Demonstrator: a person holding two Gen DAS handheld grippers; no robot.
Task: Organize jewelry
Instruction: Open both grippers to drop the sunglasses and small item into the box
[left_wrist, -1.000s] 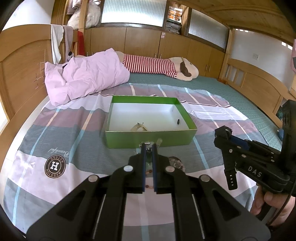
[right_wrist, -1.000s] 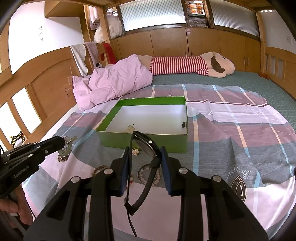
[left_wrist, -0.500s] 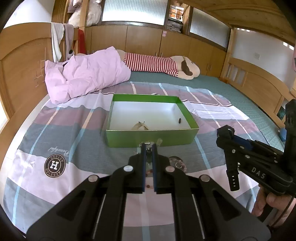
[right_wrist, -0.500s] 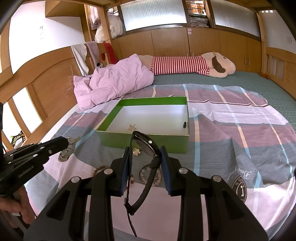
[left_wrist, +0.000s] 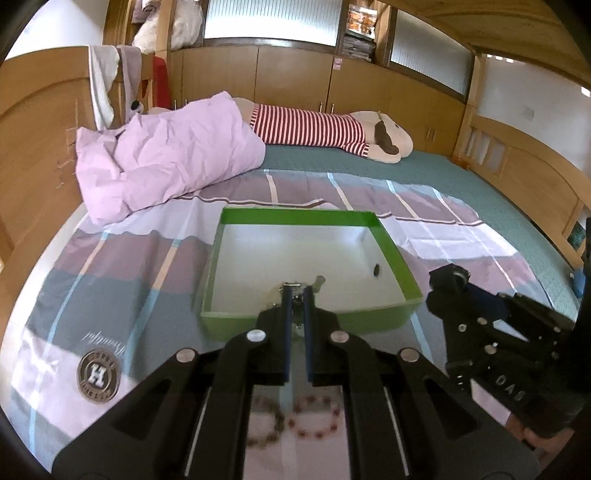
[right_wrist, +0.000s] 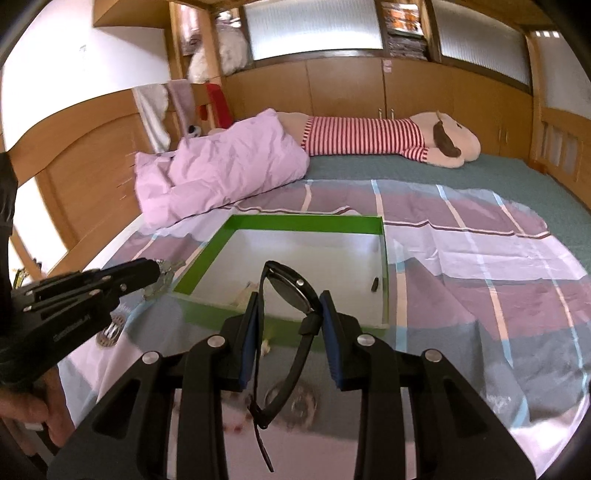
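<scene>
the left gripper (left_wrist: 297, 295) is closed, its two blue-padded fingers pinching a small silver metal piece of jewelry (left_wrist: 293, 286) at the very tips; what kind of piece it is cannot be told. in the left wrist view these tips sit over the near wall of the green box (left_wrist: 395, 251). in the right wrist view the same gripper (right_wrist: 157, 271) enters from the left, just outside the box's left wall, with the silver piece (right_wrist: 166, 275) hanging from its tip.

the right gripper (right_wrist: 290, 325) is partly closed and clamps a black wristwatch (right_wrist: 291, 291). the watch face stands up between the pads and the strap hangs down between the fingers. this gripper sits at the near edge of the box.

the green box (right_wrist: 303, 221) is open-topped with a white floor. it rests on a plaid bedsheet (right_wrist: 480, 266). inside lie a small dark item (right_wrist: 375, 284) near the right wall and a pale item (right_wrist: 245, 291) near the front wall, partly hidden.

on the sheet on the near side of the box, two bead bracelets lie side by side: a brownish one (left_wrist: 267, 428) and a red-beaded one (left_wrist: 314, 417), both blurred. a pink quilt (left_wrist: 166, 155) and a striped plush toy (left_wrist: 325, 129) lie at the far end of the bed.
</scene>
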